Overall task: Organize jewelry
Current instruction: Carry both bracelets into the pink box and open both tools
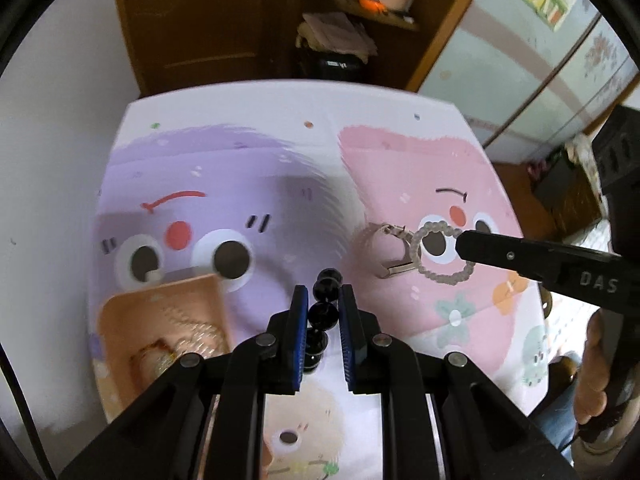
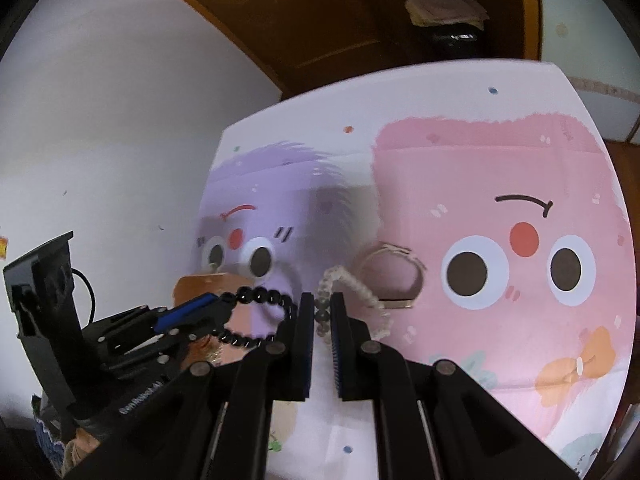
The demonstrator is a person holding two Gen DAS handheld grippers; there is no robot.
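My left gripper (image 1: 324,300) is shut on a black bead bracelet (image 1: 325,308) and holds it above the cartoon mat, just right of the peach box (image 1: 120,312). In the right wrist view the black bracelet (image 2: 260,296) hangs as a loop from the left gripper (image 2: 224,300). My right gripper (image 2: 323,304) is shut on a pale bead bracelet (image 2: 360,292); it also shows in the left wrist view (image 1: 440,276) with the right gripper (image 1: 460,244) at its rim. A silver watch-like band (image 1: 390,248) lies on the pink patch, also seen in the right wrist view (image 2: 396,276).
The peach box holds a gold chain (image 1: 200,332) and other jewelry. The mat-covered table (image 1: 280,104) ends near a wooden door (image 1: 192,20) and a shelf (image 1: 360,12) at the back. A white wall (image 2: 100,120) is on the left.
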